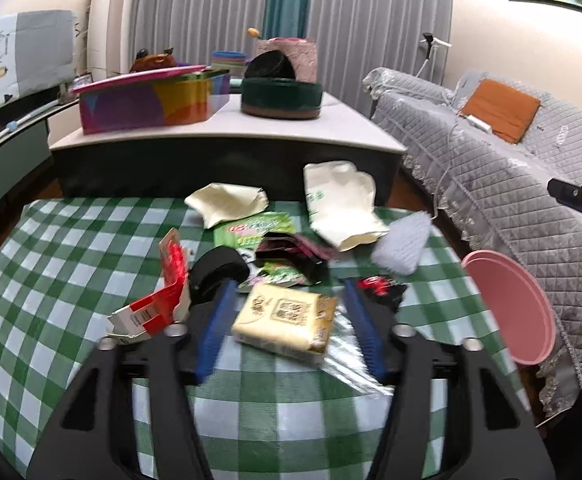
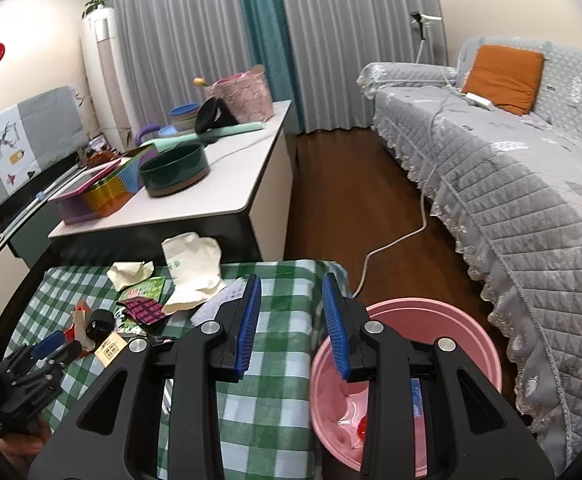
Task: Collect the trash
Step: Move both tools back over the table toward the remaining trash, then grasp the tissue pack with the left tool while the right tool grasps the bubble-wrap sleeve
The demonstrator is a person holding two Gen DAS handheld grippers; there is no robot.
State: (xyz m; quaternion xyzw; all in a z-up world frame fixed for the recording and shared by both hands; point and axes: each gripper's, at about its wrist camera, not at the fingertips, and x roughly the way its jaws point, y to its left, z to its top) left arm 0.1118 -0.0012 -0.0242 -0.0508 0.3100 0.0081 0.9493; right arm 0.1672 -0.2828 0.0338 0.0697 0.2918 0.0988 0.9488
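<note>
Trash lies on a green checked tablecloth (image 1: 71,256). My left gripper (image 1: 289,290) is open, its blue fingers either side of a yellow tissue pack (image 1: 285,316) with a clear wrapper under it. Around it lie a red and white carton (image 1: 159,304), a black tape roll (image 1: 217,274), green and dark snack wrappers (image 1: 279,248) and cream paper bags (image 1: 339,200). My right gripper (image 2: 291,284) is open and empty, above the table's right edge and a pink bin (image 2: 451,320) holding some trash. The left gripper shows in the right wrist view (image 2: 47,346).
A white side table (image 1: 227,128) with a colourful tin (image 1: 147,100) and a dark green round tin (image 1: 281,96) stands behind. A grey quilted sofa (image 2: 511,184) is on the right. A white cable (image 2: 395,240) runs over the wooden floor.
</note>
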